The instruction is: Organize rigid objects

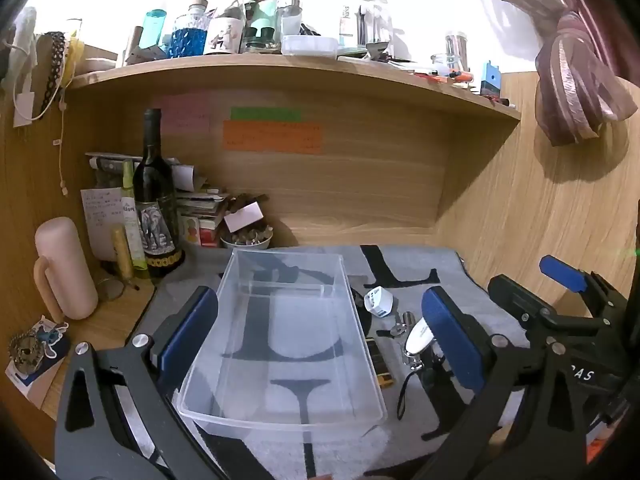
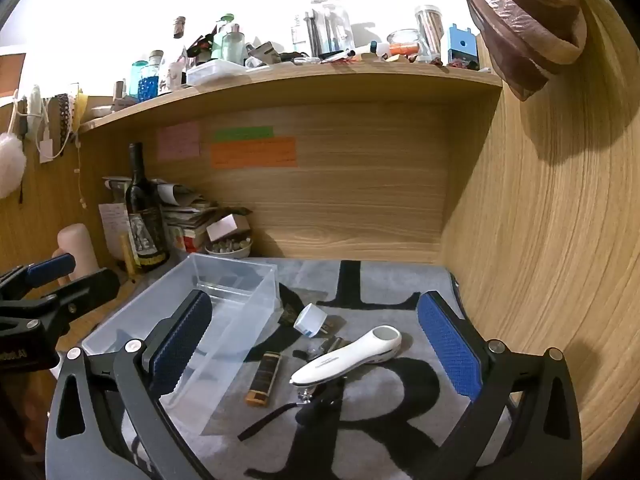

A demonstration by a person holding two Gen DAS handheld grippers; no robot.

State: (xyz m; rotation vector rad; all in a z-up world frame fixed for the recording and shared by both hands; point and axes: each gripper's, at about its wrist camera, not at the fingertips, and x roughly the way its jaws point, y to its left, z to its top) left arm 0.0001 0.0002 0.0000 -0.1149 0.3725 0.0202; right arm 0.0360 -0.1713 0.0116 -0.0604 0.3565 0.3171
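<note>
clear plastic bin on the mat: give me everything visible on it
The clear plastic bin is a rectangular, lidless tub of see-through plastic with a rolled rim and slightly tapered walls. It looks empty; the mat's black lettering shows through its floor. It sits upright on the grey mat, left of the loose items, its long side running away from the cameras. The black-and-orange lighter lies just beside its right wall. No fingers touch it.

Clear bin (image 1: pixel 280 340); grey mat (image 2: pixel 400 280) with black letters; white handheld device (image 2: pixel 348 354); blue-padded tongs (image 2: pixel 316 344).
</note>
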